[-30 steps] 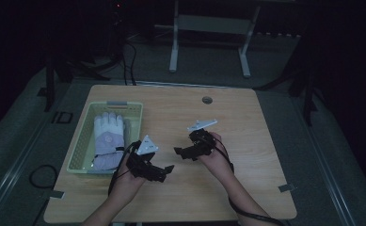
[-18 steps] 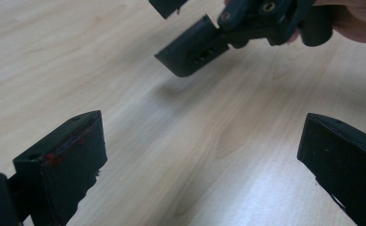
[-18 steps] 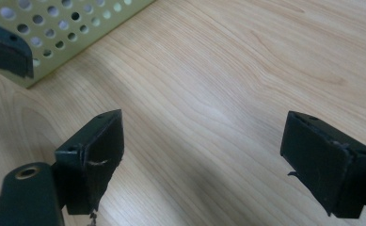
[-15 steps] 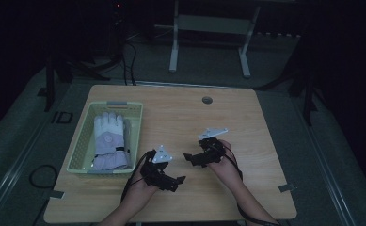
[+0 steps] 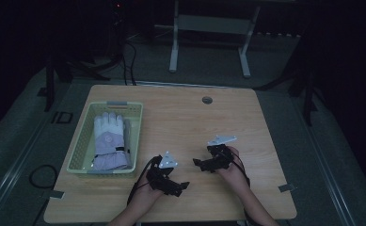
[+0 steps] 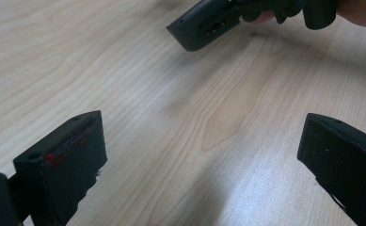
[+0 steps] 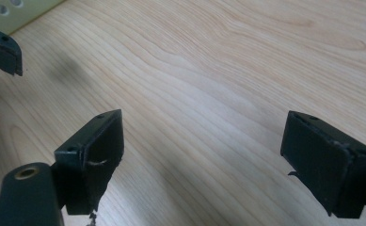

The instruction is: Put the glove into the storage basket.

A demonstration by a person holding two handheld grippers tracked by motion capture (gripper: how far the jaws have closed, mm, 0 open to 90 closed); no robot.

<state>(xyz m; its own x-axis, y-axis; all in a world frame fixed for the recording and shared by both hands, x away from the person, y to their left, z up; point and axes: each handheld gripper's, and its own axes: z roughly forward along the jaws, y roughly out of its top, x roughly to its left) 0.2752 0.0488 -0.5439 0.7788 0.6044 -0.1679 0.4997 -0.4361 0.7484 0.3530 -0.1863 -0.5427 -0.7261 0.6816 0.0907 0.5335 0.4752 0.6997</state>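
The glove [image 5: 109,141] is lying flat in the basket [image 5: 83,136], which is sitting at the table's [image 5: 190,122] left side. Nothing is gripping the glove, and both grippers are well apart from it over bare wood near the front edge.

The left gripper [image 5: 179,187] is hovering just right of the basket's near corner, its fingers [image 6: 63,165] standing wide apart with nothing between them. In the left gripper view the right gripper's tip [image 6: 204,30] is showing ahead.

The right gripper [image 5: 198,163] is sitting near the left one, pointing left. Its fingers [image 7: 93,150] are also spread wide over empty wood, and the basket's corner [image 7: 16,12] is showing at the top left of its view.
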